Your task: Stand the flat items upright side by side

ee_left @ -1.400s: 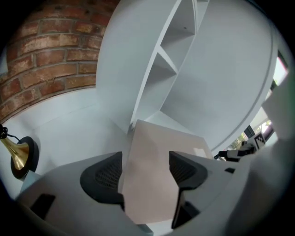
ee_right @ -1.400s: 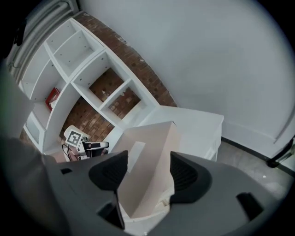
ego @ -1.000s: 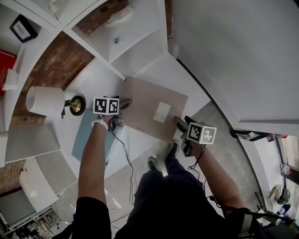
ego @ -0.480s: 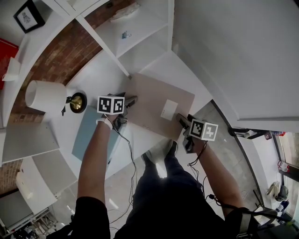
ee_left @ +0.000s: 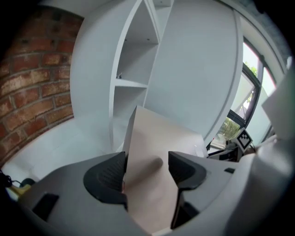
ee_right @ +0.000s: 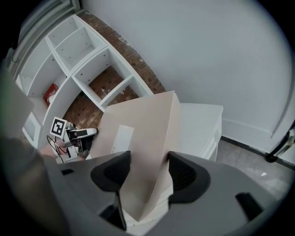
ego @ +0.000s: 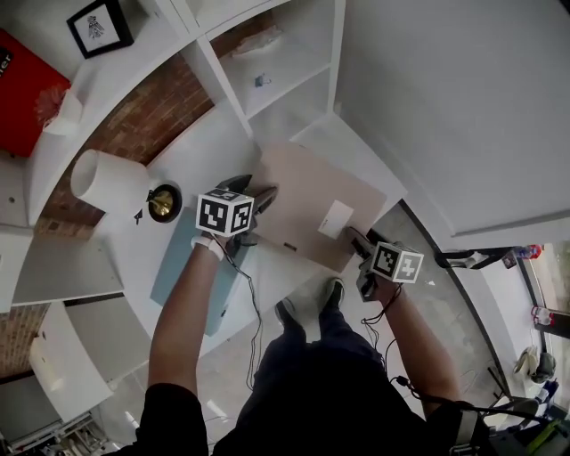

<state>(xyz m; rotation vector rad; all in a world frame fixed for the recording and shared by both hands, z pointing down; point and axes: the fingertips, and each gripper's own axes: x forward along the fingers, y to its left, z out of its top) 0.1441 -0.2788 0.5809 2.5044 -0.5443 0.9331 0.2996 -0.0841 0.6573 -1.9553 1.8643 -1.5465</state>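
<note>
We hold the tan flat box (ego: 307, 200) between our two claws, its far edge raised off the white bench (ego: 191, 151). The left claw (ego: 263, 198) has just been closing and grips the box's left edge, the panel filling the gap between its jaws. The right claw (ego: 354, 236) has also just been closing, and it clamps the near right corner. A white label (ego: 336, 219) sits on the box face just ahead of the right claw.

Just left of the left claw, a blue-grey flat item (ego: 178, 267) lies flat on the bench. Further left of it stands a lamp (ego: 109, 183) with a white shade and a brass base. Beyond both claws rise white shelves (ego: 267, 62) backed by a brick wall (ego: 151, 116). Far left of the left claw, the shelving carries a framed picture (ego: 98, 25) and a red panel (ego: 22, 98). Right of the right claw we see a plain white wall (ego: 445, 107) and grey floor (ego: 445, 294).
</note>
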